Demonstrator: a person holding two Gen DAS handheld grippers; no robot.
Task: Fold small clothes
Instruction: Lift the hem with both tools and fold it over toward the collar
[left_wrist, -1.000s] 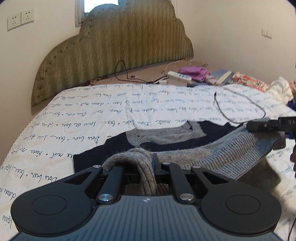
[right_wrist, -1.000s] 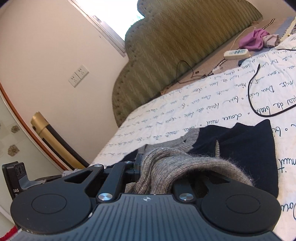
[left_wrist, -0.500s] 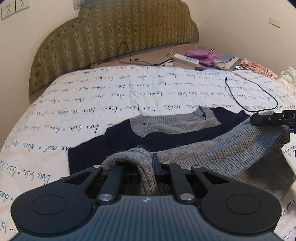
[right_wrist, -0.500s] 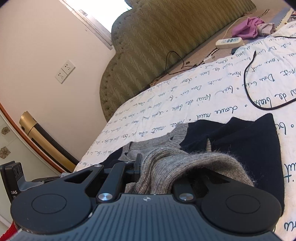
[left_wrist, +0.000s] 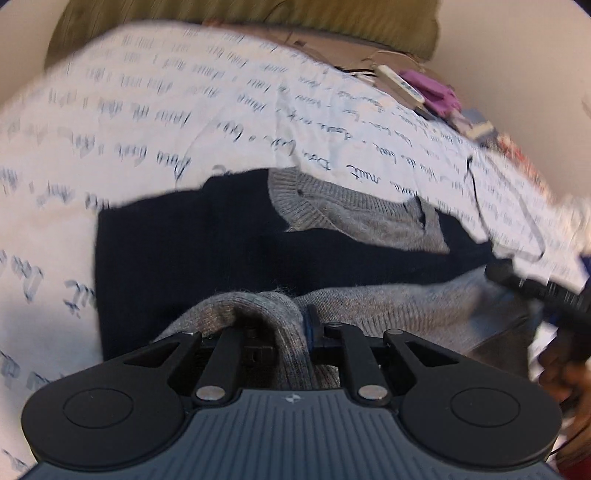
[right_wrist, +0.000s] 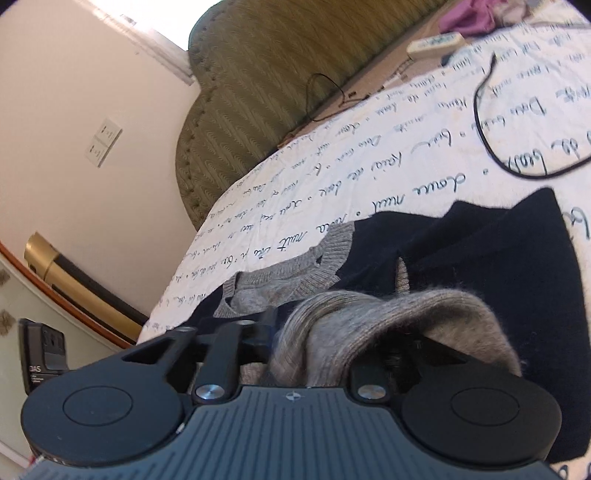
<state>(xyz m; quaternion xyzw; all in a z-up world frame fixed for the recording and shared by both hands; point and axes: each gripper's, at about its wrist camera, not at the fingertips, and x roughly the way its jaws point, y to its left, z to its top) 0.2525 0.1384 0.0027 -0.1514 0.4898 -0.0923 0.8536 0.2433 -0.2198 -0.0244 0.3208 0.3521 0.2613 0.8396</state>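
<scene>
Left wrist view: gray hem between left gripper jaws.

One sweater, one bedspread, one headboard, one black cable, one power strip, two grippers: left gripper, right gripper.
</scene>
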